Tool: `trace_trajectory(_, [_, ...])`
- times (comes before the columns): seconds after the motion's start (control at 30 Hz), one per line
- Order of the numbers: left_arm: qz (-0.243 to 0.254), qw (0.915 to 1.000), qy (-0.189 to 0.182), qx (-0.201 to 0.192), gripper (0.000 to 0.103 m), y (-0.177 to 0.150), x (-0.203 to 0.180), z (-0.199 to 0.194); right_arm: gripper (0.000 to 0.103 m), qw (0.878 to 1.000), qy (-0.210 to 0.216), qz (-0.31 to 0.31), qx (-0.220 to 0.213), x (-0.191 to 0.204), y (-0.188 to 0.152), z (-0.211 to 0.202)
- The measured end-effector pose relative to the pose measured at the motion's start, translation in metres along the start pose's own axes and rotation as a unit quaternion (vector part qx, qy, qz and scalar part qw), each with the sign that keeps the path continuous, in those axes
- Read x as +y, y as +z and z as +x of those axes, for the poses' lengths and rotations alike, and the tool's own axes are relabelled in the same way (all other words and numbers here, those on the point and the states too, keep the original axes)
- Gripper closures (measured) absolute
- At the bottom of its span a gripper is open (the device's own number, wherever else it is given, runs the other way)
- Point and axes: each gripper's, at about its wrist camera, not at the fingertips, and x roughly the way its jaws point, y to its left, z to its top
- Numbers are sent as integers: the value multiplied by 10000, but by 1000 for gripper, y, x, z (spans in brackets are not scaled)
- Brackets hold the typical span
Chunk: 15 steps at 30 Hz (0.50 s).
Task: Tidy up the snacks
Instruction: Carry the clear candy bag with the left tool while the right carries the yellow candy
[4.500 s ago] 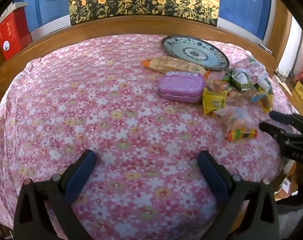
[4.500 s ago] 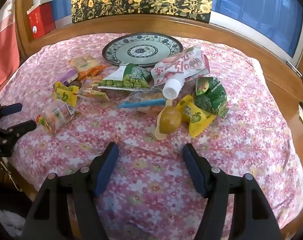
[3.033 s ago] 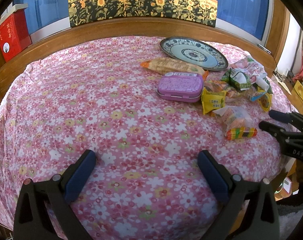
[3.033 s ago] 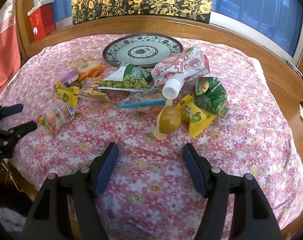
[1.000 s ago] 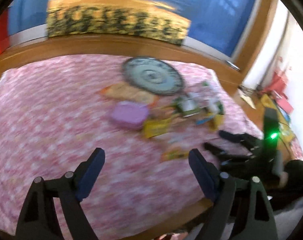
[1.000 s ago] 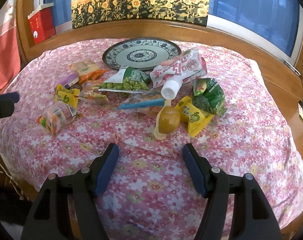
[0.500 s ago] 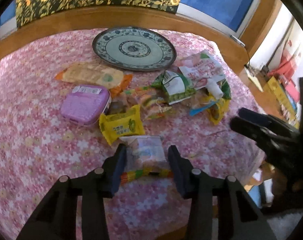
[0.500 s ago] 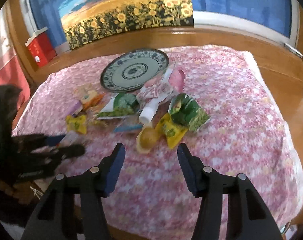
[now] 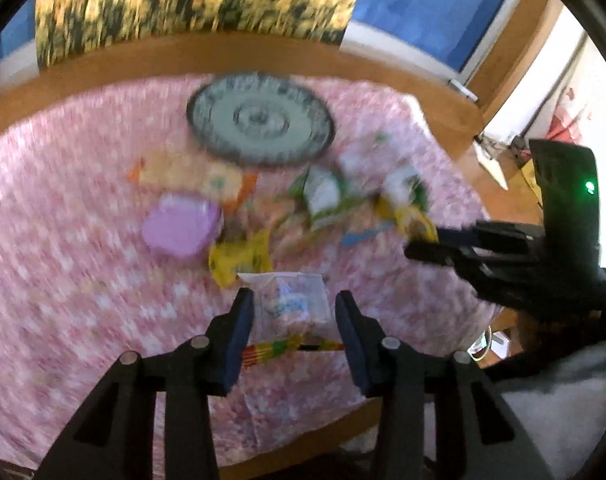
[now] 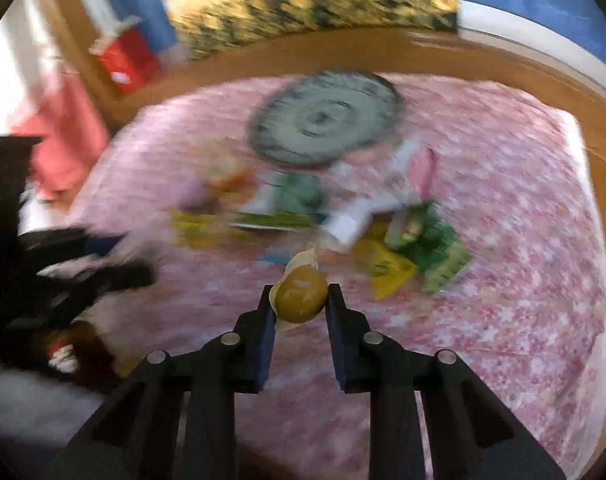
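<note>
Clear plastic snack bag (image 9: 291,308) with a striped candy strip at its near end, clamped between the left gripper (image 9: 295,320) fingers above the near edge of the pink floral tablecloth (image 9: 63,272). Yellow-brown round snack (image 10: 301,294) in pale wrapping pinched by the right gripper (image 10: 299,306). Beyond both, blurred: yellow packet (image 9: 241,258), purple tin (image 9: 181,230), green packets (image 10: 427,240), then the blue patterned plate (image 9: 261,120) near the wooden rim.
</note>
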Motion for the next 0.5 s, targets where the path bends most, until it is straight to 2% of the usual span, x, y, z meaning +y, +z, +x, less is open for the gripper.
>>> trace_trajectory(0.1, [58, 9996, -20, -292, 59, 23, -2, -17, 78, 9971, 690, -303, -51, 8, 12, -16])
trace_trajectory(0.23, [304, 9966, 94, -757, 59, 60, -7, -21, 78, 9918, 1186, -350, -333, 4, 39, -23])
trace_trajectory(0.27, [384, 9951, 78, -909, 59, 71, -6, -16, 78, 9917, 1115, -346, -533, 1, 52, -23])
trace_trajectory(0.33, [366, 9946, 21, -971, 59, 93, 1, 6, 78, 9937, 548, -562, -800, -3, 80, -13])
trace_trajectory(0.43, [214, 9963, 233, -803, 59, 128, 17, 51, 78, 9932, -330, -864, -714, -10, 119, 23])
trace_trajectory(0.5, [190, 9961, 464, -726, 59, 144, 26, 77, 78, 9930, -560, -903, -523, -23, 140, 54])
